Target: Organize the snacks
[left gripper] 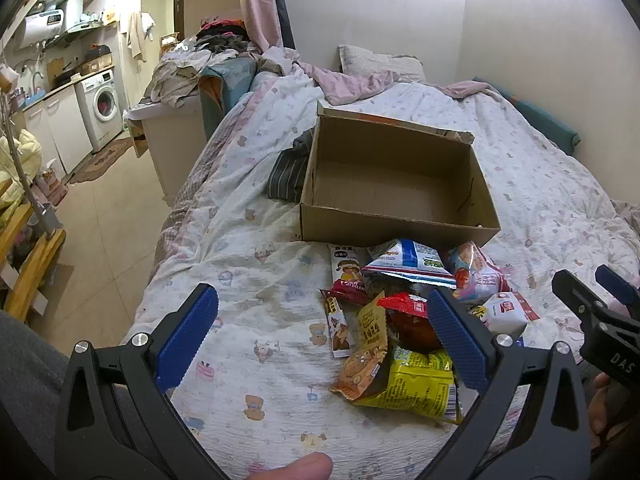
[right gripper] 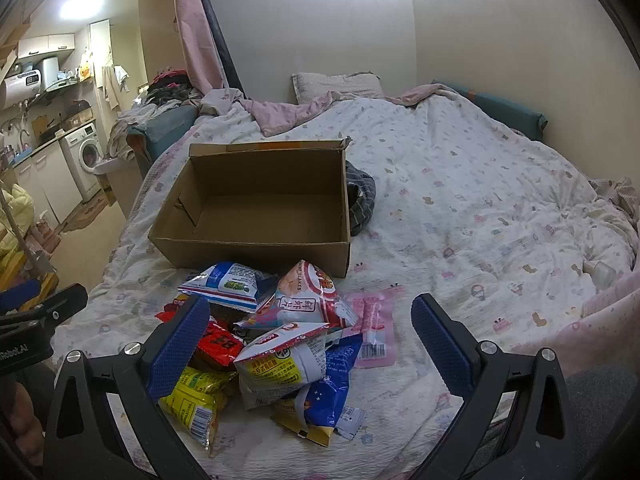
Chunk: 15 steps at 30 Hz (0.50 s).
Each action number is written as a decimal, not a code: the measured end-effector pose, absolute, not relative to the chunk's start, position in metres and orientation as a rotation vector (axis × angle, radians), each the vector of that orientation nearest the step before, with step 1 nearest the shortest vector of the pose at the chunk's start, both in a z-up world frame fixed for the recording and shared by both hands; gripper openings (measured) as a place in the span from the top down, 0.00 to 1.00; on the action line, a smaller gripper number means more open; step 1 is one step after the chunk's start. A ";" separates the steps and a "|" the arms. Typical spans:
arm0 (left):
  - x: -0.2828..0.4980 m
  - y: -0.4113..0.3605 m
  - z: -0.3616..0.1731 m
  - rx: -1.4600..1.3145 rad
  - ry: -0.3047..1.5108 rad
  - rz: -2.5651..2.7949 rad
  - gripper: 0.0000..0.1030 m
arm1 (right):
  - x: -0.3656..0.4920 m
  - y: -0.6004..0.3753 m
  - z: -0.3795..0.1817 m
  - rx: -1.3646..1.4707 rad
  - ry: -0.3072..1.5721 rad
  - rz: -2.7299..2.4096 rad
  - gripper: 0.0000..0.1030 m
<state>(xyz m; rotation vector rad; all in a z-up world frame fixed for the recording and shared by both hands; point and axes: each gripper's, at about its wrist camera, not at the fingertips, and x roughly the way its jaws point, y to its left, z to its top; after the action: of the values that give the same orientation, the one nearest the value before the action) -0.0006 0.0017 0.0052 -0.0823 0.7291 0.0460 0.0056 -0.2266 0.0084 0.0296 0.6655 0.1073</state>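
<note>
Small studio-type room, kitchen corner with a washing machine (left gripper: 105, 105) off to the left, and most of the view is a bed (right gripper: 460, 208) under a white quilt with little cartoon prints. Sitting on the quilt is an open cardboard box (right gripper: 256, 216), nothing inside it as far as either camera shows, with a dark striped cloth (right gripper: 362, 196) bunched against one side. Right in front of the box, touching its near wall, is the pile of snack packets (right gripper: 280, 344): a blue-and-white bag (right gripper: 230, 284) on top at the back, a yellow packet (right gripper: 196, 396) nearest the cameras, a pink sachet (right gripper: 372, 324) flat on the quilt at the edge. Left gripper (left gripper: 320, 344) hangs over the pile's left side, jaws spread wide, holding nothing. Right gripper (right gripper: 308, 344) is also spread wide, straddling the pile, empty.
</note>
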 end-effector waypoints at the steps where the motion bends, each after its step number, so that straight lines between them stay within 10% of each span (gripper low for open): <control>1: -0.001 0.002 0.005 -0.083 0.730 0.046 0.00 | 0.006 -0.227 0.008 0.029 0.665 0.108 0.00; 15: -0.001 0.001 0.005 -0.080 0.729 0.048 0.00 | 0.006 -0.227 0.008 0.029 0.664 0.107 0.00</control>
<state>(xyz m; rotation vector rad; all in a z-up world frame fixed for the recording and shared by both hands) -0.0010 0.0014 0.0048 -0.0800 0.7286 0.0478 0.0059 -0.2273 0.0085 0.0294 0.6639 0.1067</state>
